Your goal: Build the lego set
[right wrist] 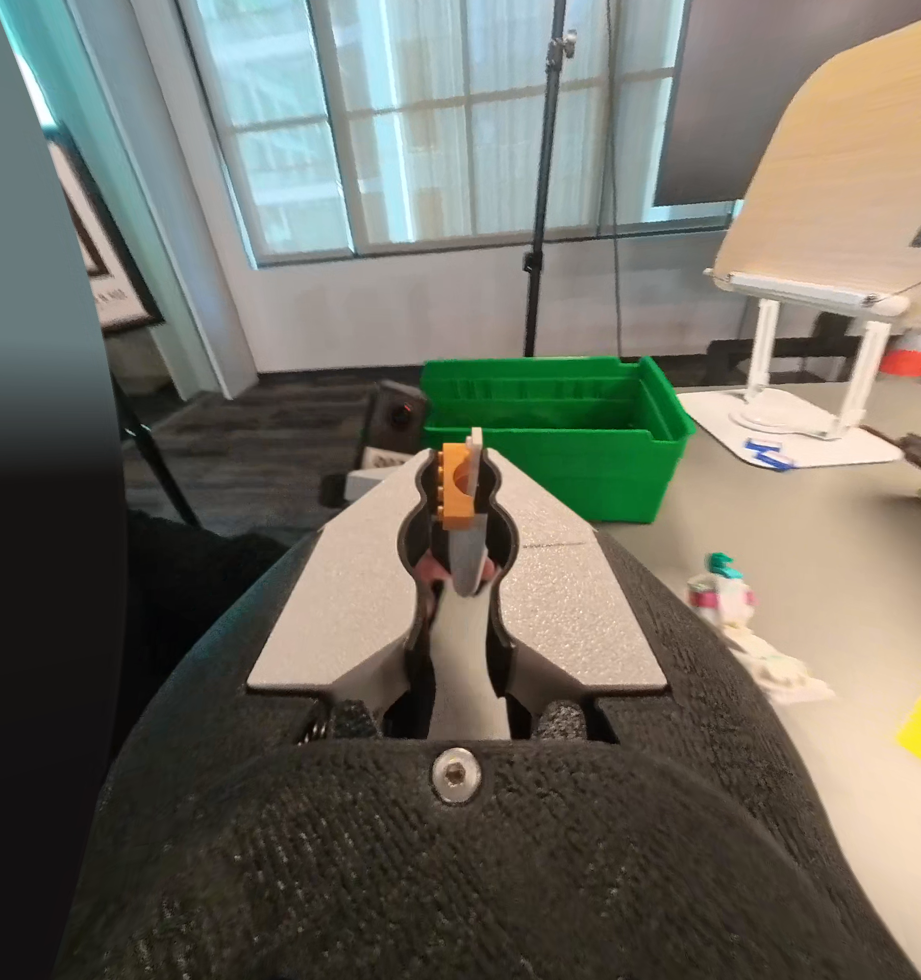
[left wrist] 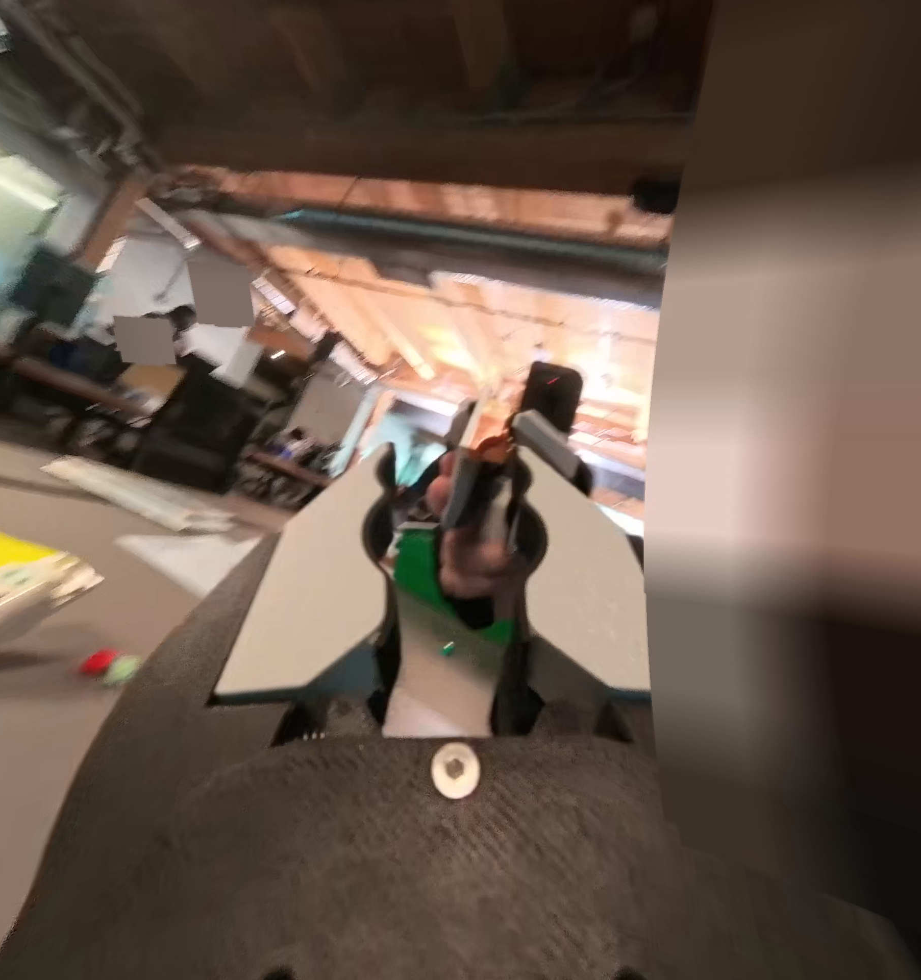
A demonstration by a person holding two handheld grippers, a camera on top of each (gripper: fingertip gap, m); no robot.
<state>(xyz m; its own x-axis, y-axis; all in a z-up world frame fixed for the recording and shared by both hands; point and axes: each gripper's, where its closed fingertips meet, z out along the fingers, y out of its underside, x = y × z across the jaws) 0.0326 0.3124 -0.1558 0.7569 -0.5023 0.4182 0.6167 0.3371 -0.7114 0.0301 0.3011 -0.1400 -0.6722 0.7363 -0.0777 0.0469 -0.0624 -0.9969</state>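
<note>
Right wrist view: my right tool (right wrist: 455,490) was closed to a narrow gap on a small sub-assembly, an orange studded brick (right wrist: 457,490) joined to a thin grey plate (right wrist: 468,557), held edge-on and raised above the worktop (right wrist: 797,530). I judged it light, rigid and smooth-sided, so liable to twist or part at the joint if squeezed off-centre; best held across its flat faces. More loose pieces (right wrist: 723,588) lay on the worktop to the right; a green bin (right wrist: 553,456) stood further off.

In the left wrist view, badly blurred, my left tool (left wrist: 453,509) pointed upward and tilted, jaws slightly apart; whether it pinched anything I could not tell. Beyond it the right tool appeared, carrying the orange piece, with a gloved hand (left wrist: 468,557) on it.
</note>
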